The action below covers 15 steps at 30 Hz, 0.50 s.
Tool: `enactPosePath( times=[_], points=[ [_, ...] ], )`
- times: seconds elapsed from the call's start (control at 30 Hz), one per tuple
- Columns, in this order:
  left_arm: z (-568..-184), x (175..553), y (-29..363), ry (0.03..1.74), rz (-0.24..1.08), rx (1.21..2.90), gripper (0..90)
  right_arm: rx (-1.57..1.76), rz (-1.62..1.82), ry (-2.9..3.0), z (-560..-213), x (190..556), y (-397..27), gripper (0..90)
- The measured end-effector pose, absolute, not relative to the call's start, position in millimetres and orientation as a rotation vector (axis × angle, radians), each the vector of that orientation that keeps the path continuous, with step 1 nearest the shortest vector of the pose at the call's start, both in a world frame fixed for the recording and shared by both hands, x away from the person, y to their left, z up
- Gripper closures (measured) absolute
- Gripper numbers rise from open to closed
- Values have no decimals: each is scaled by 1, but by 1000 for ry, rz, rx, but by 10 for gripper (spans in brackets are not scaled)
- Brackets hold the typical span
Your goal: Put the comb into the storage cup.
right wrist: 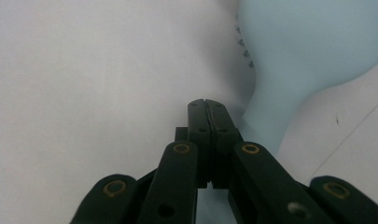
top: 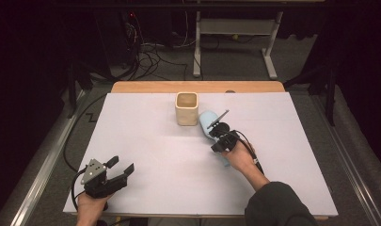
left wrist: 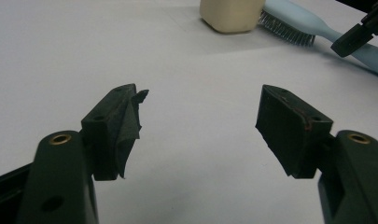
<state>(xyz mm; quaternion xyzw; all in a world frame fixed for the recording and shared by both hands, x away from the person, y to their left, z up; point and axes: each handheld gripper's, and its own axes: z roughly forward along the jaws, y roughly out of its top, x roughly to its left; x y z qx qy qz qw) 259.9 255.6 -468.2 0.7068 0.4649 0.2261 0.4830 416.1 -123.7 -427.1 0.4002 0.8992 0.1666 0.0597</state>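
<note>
Presently, item one: left tool (top: 121, 168), near the front left corner of the white counter (top: 146, 141), held in a hand (top: 91, 201) that enters from the bottom edge. Its jaws stand spread with nothing between them; in the left gripper view the bare counter shows through the gap of this tool (left wrist: 200, 116).

Item two: beige square cup (top: 186, 108), upright, toward the far middle of the counter, mouth open upward. In the left gripper view the cup (left wrist: 231, 15) stands just beside the brush's bristles.

Item three: light-blue hairbrush (top: 208, 123), lying flat on the counter just right of the cup, head toward the cup, handle running back toward the person. Bristles show dark along the head's edge in the left gripper view (left wrist: 289, 31).

Item four: right tool (top: 217, 129), jaws pressed together with nothing between them. It sits over the brush where head narrows into handle. In the right gripper view the closed tips of this tool (right wrist: 208, 108) lie just beside the brush's neck (right wrist: 266, 121), the broad head beyond them; whether they touch it cannot be told.
</note>
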Motion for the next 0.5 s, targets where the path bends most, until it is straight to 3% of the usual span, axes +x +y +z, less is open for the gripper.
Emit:
enactPosePath(
  times=[0.5],
  points=[
    [-468,260,256,1135,552,1720,310,1230,511,2692,-425,414,-138,900]
  ],
)
